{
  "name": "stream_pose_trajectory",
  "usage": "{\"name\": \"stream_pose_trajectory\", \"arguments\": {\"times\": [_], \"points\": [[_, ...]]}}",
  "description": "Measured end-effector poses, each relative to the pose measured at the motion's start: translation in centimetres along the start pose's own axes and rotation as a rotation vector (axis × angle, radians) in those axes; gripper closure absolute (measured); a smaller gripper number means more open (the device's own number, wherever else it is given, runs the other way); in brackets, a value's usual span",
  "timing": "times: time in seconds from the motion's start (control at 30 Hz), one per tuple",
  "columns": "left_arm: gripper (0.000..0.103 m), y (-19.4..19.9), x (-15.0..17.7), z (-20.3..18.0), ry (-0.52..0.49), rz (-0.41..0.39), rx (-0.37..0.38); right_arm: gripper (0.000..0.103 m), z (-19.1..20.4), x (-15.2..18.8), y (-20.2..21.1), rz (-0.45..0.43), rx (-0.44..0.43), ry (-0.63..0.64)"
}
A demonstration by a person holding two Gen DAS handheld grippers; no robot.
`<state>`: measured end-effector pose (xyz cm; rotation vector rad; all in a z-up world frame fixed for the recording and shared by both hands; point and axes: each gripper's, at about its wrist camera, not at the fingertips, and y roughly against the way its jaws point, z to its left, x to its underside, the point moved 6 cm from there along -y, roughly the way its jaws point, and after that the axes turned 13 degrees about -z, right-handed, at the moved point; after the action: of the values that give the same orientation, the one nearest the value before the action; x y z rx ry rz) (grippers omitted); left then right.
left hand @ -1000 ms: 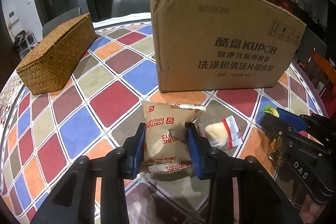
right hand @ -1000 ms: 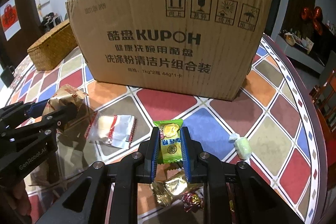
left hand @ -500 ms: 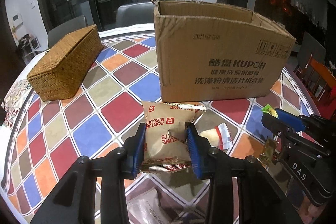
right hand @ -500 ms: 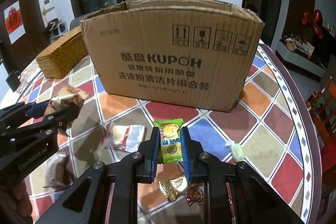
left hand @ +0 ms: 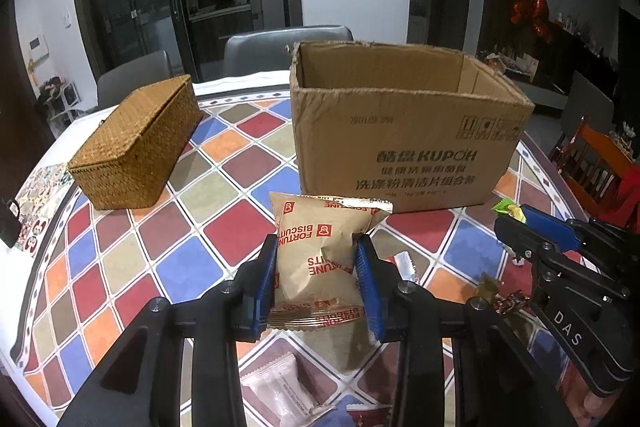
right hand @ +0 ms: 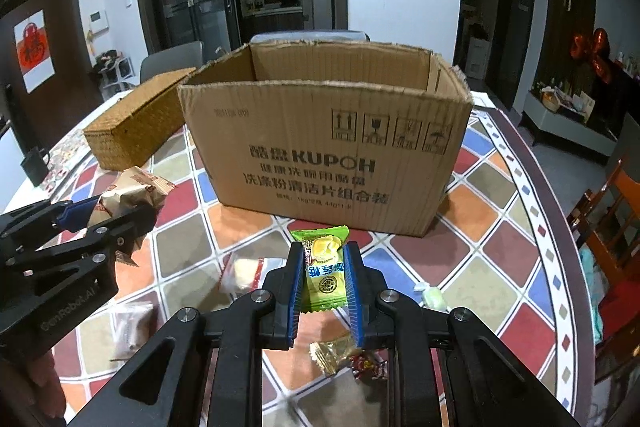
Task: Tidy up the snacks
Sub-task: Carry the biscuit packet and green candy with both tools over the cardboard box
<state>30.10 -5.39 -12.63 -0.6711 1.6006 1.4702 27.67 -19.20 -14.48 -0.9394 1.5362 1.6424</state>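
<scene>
- Left wrist view: the left claw (left hand: 318,269) is clamped on a tan paper-look biscuit packet with red "FORTUNE BISCUIT" print (left hand: 320,259); both blue pads press its creased sides, and the packet stands upright between them, lifted clear of the bench.
- Right wrist view: the right claw (right hand: 324,277) is closed on a small green candy sachet with a yellow picture and blue characters (right hand: 323,269), held upright above the bench.
- Each claw shows in the other's view: the right claw at the right edge of the left view, the left claw at the left edge of the right view, well apart from one another.
- An open brown cardboard box printed "KUPOH" (left hand: 404,143) stands ahead of both claws, top flaps gone, inner walls visible; what lies inside cannot be told.
- A woven rattan lidded box (left hand: 136,143) sits to the left of the cardboard box, apart from it, near the bench's left edge.
- Loose on the bench below the claws: a clear-wrapped pale pastry with a red stripe (right hand: 244,273), a pale green wrapped sweet (right hand: 434,297), a gold foil sweet (right hand: 334,351) touching a red foil sweet (right hand: 368,367), and a clear packet (left hand: 280,385).
- The round bench (left hand: 132,259) carries a glossy cloth of coloured diamonds; its curved rim runs close on the right.
- Grey chairs (left hand: 286,45) stand behind, before dark glass doors.
</scene>
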Motion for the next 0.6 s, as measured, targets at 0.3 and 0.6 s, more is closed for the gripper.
{"name": "stream_pose_trajectory", "arguments": {"times": [0.3,0.6], "points": [[0.066,1.6,-1.5,-0.3,0.002,-0.038,0.001,0.082,0.0,-1.7,1.8,-0.040,0.001,0.007],[0.066,2.7,-2.7,-0.5,0.007,-0.068,0.004,0.082,-0.1,-3.0,3.2,-0.068,0.003,0.004]]}}
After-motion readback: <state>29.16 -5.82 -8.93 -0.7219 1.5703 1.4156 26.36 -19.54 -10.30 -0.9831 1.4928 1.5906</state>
